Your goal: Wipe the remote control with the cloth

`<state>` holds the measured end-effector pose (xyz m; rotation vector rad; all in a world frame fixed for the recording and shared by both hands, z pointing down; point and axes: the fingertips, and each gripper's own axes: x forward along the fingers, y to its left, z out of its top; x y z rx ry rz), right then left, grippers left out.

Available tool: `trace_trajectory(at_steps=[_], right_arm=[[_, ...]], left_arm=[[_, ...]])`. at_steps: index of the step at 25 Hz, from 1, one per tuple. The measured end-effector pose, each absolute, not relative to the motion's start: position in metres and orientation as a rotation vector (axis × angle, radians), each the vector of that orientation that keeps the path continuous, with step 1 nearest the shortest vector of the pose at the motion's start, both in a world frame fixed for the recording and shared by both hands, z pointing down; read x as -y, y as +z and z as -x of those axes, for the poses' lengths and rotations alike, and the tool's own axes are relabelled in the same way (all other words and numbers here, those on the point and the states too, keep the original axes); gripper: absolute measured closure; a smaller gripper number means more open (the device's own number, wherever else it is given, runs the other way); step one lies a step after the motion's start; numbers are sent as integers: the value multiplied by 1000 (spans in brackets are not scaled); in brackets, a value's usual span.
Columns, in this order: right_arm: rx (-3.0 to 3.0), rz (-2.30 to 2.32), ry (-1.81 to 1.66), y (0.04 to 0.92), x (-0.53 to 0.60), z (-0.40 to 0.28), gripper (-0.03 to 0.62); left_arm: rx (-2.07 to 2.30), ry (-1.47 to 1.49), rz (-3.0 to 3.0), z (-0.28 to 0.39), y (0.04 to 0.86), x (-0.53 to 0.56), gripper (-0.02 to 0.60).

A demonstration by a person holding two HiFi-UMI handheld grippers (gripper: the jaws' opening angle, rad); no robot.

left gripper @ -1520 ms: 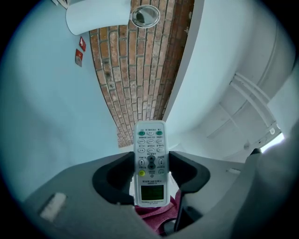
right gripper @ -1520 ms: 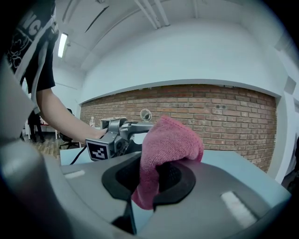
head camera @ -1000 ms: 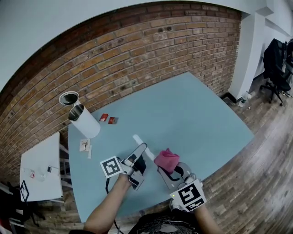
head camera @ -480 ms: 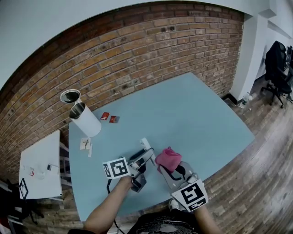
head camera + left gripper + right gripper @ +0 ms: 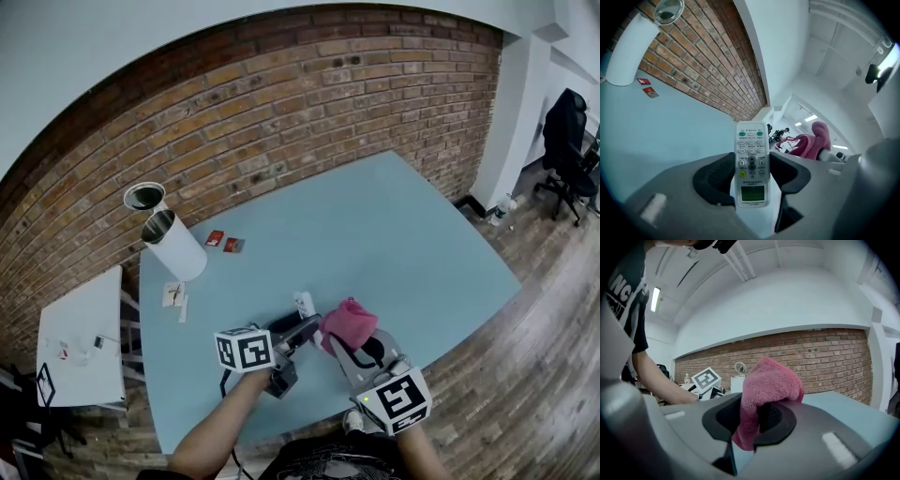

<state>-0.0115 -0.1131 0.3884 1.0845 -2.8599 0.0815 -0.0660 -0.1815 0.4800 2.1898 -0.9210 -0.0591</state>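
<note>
Noted bench (image 5: 403, 225) below both tongs. Found right tongs (image 5: 349, 345) clamped on pink cloth (image 5: 765, 385), bunched above jaws. Found left tongs (image 5: 298, 330) clamped on remote control (image 5: 751, 154), buttons up, just left of cloth, apparently not touching. Judged both items picked up; wiping itself left.

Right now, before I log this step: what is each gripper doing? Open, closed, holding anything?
Left gripper: closed on the remote control.
Right gripper: closed on the pink cloth.
</note>
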Motion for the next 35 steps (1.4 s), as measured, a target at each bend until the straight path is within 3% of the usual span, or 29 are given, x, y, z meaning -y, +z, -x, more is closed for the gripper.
trace_trajectory(at_steps=[35], right_arm=[[2821, -1275, 67, 374, 146, -24, 531]], left_arm=[[884, 888, -2764, 31, 503, 145, 348]])
